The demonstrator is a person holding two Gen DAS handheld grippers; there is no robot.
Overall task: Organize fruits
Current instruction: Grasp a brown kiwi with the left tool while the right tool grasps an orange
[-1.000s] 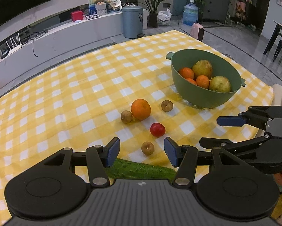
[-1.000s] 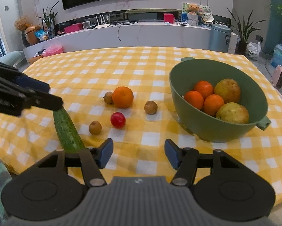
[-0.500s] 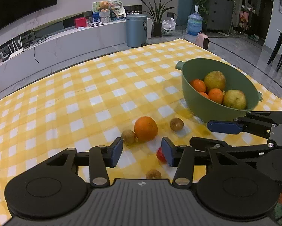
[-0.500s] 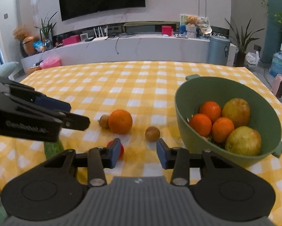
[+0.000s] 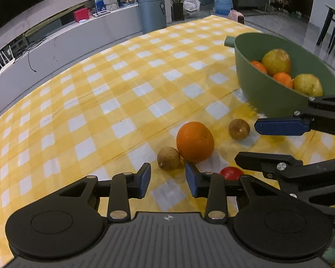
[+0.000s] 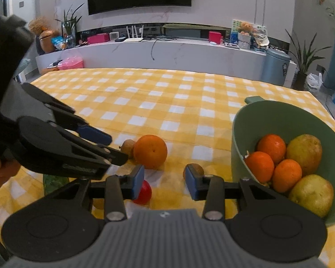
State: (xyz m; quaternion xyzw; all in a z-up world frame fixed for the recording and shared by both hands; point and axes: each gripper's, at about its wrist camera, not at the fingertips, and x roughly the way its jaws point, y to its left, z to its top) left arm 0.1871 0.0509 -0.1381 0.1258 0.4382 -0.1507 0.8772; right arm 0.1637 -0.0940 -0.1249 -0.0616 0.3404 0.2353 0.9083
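Hovering low over the bench (image 5: 122,93), left claw (image 5: 168,179) and right claw (image 6: 164,179) both gape apart, empty, near the orange (image 5: 194,141).

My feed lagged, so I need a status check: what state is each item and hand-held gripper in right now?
Left hand-held gripper: open, empty, low over the cloth.
Right hand-held gripper: open, empty.
Large loose orange: on the yellow checked tablecloth, touching a small brown fruit.
Second small brown fruit: on the cloth, alone.
Small red fruit: on the cloth, partly hidden.
Green plastic bowl: upright, holding oranges and pears.
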